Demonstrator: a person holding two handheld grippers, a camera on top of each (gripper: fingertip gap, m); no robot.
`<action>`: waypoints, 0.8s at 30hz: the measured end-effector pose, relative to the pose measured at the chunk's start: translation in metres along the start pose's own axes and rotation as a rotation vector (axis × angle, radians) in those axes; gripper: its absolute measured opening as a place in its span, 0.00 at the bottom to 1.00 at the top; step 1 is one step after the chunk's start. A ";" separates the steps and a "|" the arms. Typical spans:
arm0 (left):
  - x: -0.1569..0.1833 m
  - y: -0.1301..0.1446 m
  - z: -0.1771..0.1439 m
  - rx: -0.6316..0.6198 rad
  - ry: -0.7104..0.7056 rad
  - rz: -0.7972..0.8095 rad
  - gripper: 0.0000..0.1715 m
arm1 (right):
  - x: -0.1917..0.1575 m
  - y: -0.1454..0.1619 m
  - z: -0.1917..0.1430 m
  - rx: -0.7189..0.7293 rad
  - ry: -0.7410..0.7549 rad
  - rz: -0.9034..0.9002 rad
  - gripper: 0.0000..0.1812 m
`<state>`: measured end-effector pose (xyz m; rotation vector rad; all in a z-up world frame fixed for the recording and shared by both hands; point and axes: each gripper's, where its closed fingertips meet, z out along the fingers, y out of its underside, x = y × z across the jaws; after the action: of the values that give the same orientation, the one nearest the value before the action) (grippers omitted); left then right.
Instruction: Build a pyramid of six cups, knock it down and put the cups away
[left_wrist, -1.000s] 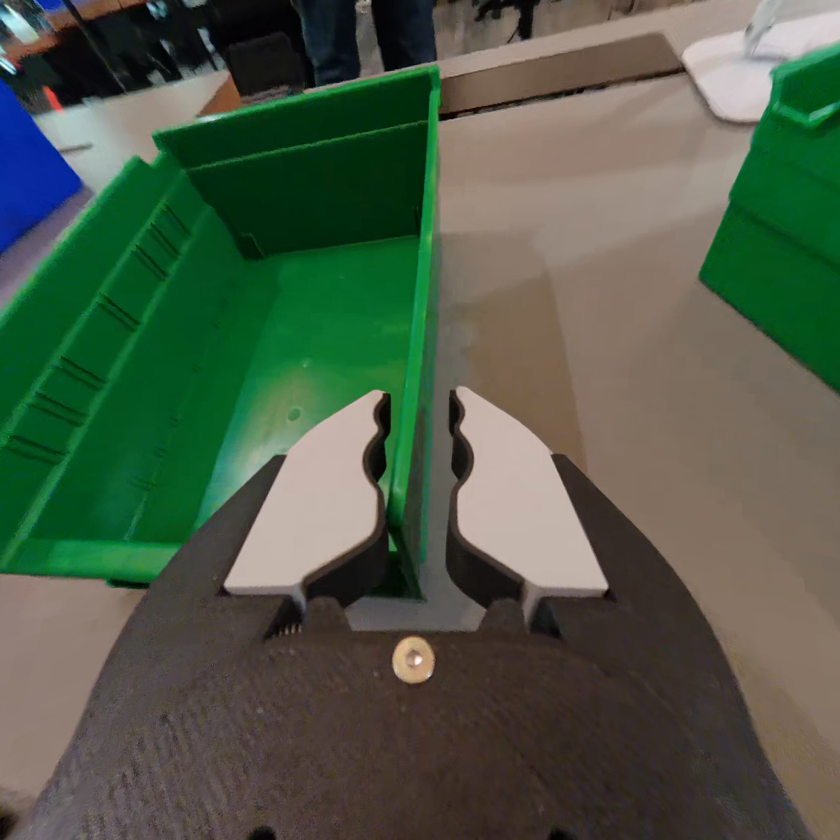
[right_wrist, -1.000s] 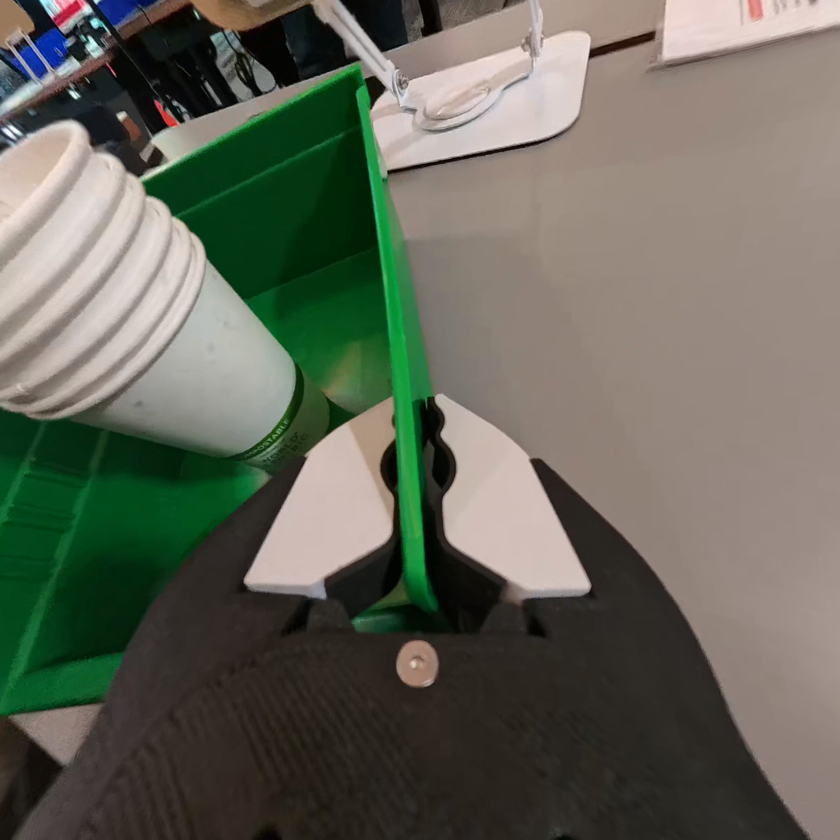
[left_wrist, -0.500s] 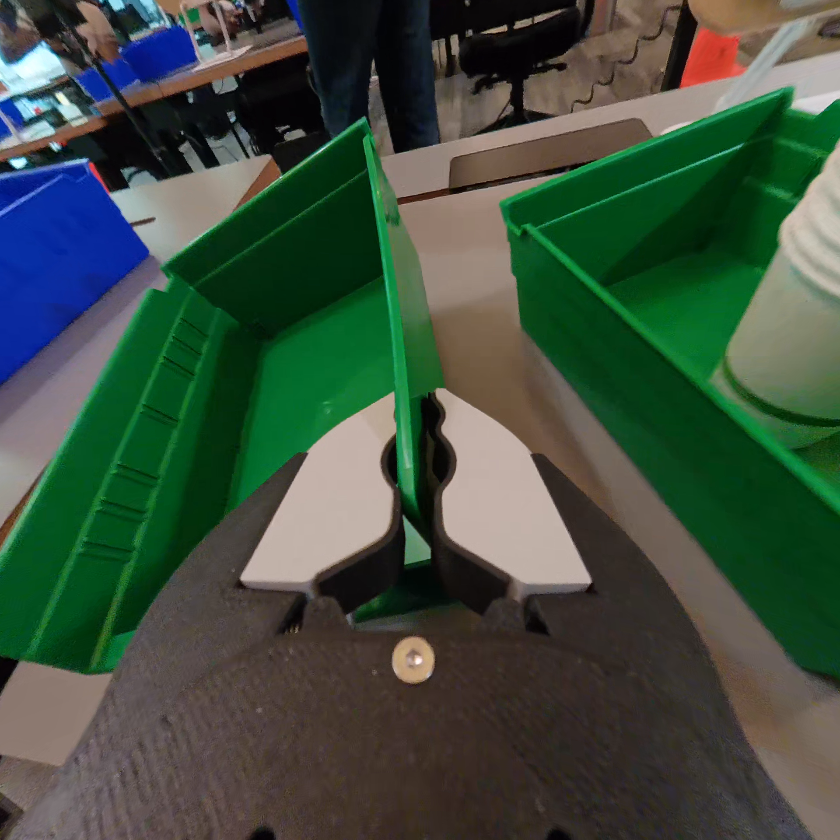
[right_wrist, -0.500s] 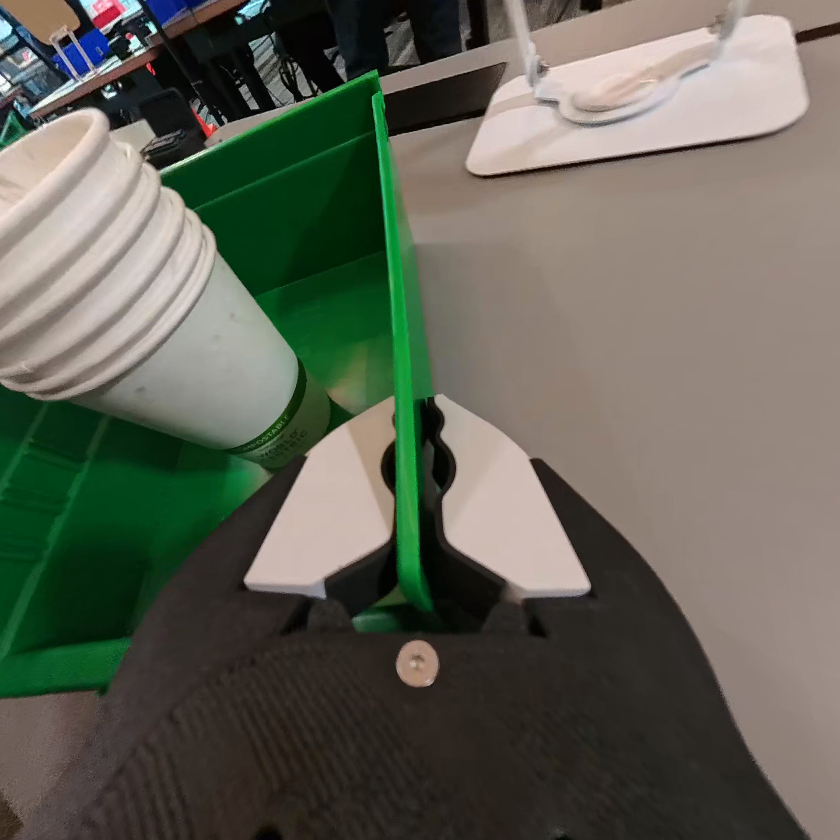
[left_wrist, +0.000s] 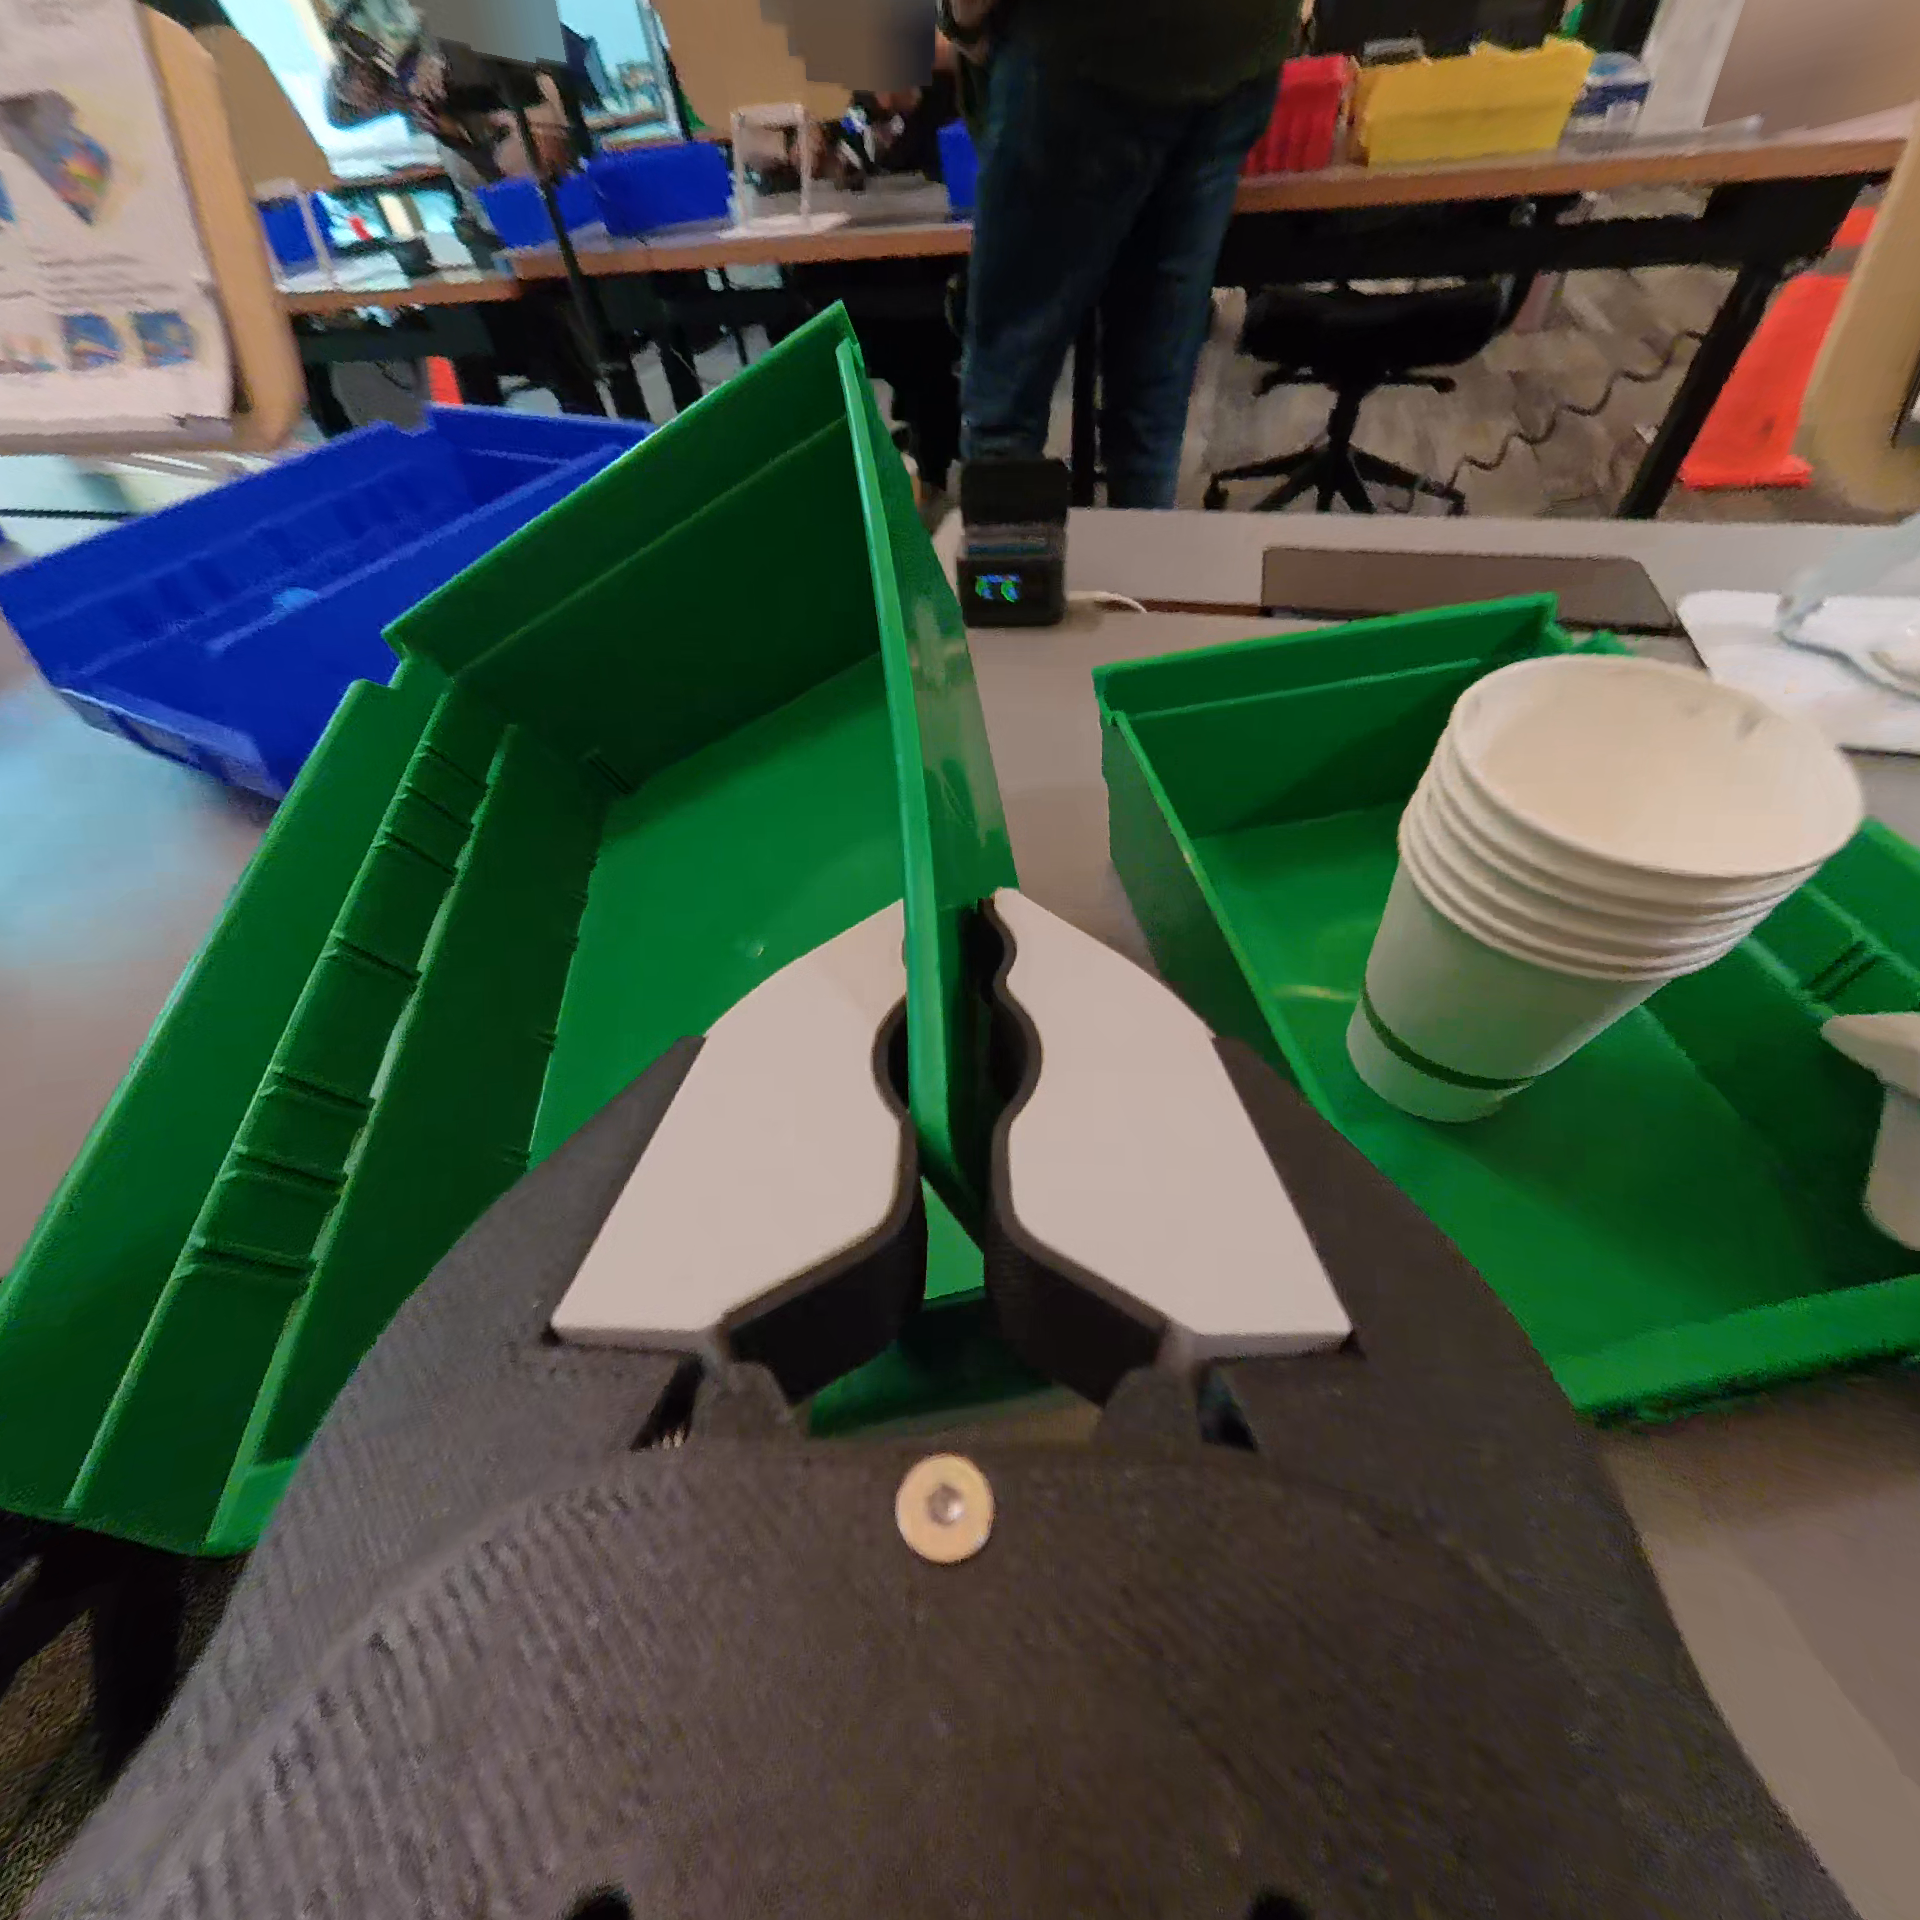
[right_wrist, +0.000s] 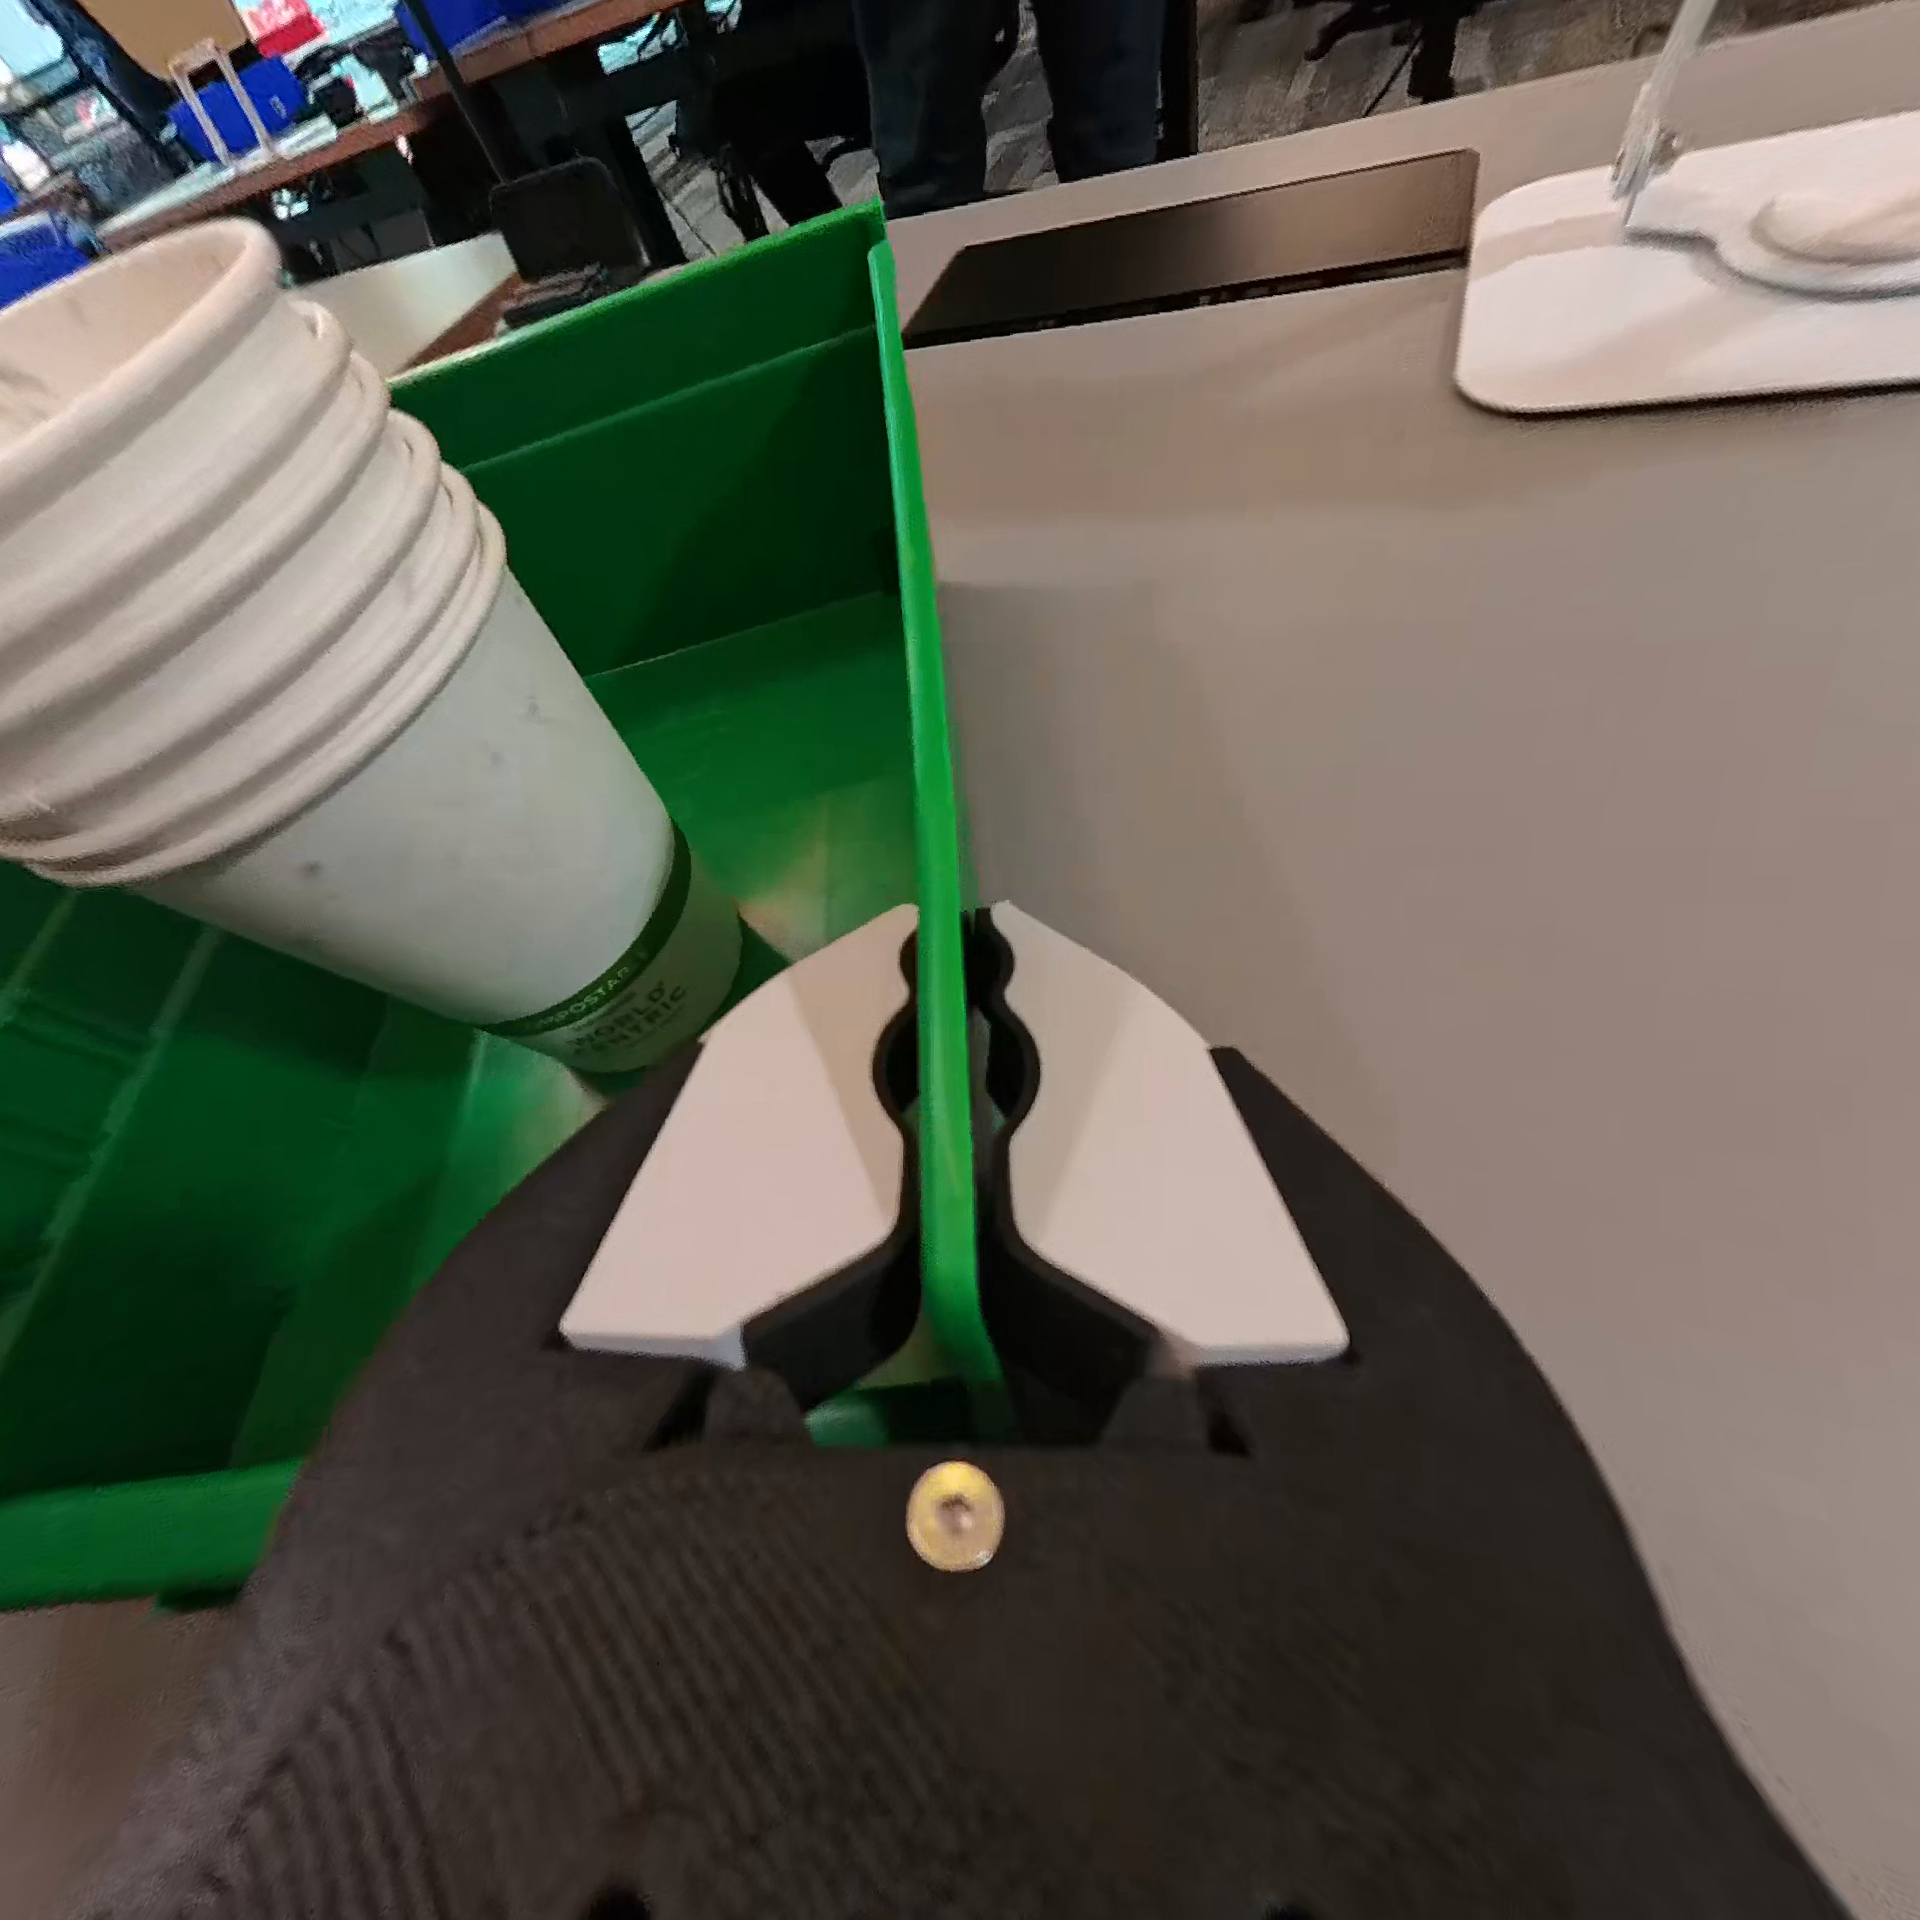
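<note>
The left hand-held gripper (left_wrist: 951, 1049) pinches the empty green plastic bin (left_wrist: 582, 831) by its wall. The right hand-held gripper (right_wrist: 951, 1039) pinches the green plastic bin with white paper cups (right_wrist: 665, 582). Best to squeeze tight and hold both bins level above the grey bench (right_wrist: 1455, 831).

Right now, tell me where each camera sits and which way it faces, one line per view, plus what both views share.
Left wrist view: rides on the left gripper, looking forward along its jaws, shut on the right wall of an empty green bin; blue bin beyond.
Right wrist view: rides on the right gripper, looking forward along its jaws, shut on the right wall of the second green bin; grey table to the right.
Shared: the second green bin and its stack of paper cups.
</note>
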<state>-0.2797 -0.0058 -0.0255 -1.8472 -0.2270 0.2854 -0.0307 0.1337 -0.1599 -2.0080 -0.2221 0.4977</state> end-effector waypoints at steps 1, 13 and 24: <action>-0.005 -0.006 -0.006 0.015 -0.011 -0.005 0.04 | -0.006 0.001 0.002 0.007 0.008 0.024 0.04; -0.023 -0.034 -0.032 0.093 -0.014 -0.013 0.04 | -0.099 0.013 0.028 0.016 0.090 -0.019 0.12; -0.028 -0.038 -0.038 0.091 -0.032 -0.016 0.03 | -0.157 0.008 0.006 0.018 -0.319 0.004 0.48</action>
<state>-0.2950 -0.0376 0.0235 -1.7510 -0.2465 0.3094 -0.1747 0.0783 -0.1298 -1.9047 -0.4075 0.8193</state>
